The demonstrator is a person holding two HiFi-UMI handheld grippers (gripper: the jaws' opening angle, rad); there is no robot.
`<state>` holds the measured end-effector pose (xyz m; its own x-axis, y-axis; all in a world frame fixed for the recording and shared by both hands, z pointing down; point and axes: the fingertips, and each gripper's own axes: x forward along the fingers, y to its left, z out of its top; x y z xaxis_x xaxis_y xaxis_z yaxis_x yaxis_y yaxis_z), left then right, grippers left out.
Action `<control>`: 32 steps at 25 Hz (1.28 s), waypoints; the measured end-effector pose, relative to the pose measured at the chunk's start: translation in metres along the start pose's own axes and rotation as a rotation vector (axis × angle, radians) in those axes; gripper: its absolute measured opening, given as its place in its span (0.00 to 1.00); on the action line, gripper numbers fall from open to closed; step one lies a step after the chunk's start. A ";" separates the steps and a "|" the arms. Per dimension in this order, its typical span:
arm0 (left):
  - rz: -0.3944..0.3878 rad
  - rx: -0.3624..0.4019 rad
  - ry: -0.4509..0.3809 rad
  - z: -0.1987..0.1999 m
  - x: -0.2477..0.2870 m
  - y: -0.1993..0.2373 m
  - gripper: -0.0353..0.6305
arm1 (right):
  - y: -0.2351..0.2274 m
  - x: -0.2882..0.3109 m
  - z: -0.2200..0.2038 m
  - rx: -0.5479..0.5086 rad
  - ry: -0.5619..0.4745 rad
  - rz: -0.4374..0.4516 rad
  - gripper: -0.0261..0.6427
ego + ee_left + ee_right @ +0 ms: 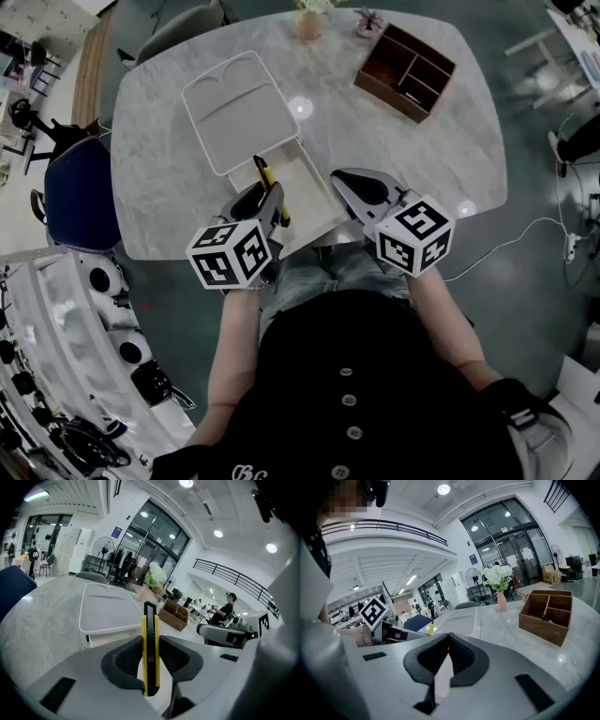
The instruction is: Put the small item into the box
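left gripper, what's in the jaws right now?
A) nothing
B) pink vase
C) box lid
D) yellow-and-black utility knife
D: in the left gripper view, the left gripper has both pads pressed on the yellow-and-black utility knife, which stands upright between them.

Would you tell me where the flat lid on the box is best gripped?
Take the lid by its near rim, coming level from the person's side: it lies flat, and that edge spans the open box, so one jaw could probably slip beneath.
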<state>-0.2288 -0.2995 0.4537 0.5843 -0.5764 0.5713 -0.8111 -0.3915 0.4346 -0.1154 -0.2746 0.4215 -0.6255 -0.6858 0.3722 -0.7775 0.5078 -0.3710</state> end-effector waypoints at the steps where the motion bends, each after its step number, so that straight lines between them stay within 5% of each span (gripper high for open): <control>1: 0.002 -0.003 0.009 -0.002 0.002 0.000 0.24 | -0.003 0.000 0.001 0.000 -0.001 0.002 0.04; 32: 0.184 0.025 0.241 -0.052 0.075 0.020 0.24 | -0.046 0.004 -0.009 0.047 0.035 0.090 0.04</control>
<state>-0.1997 -0.3134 0.5418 0.4146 -0.4537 0.7888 -0.9026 -0.3157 0.2928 -0.0832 -0.2962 0.4475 -0.6950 -0.6197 0.3647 -0.7149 0.5410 -0.4431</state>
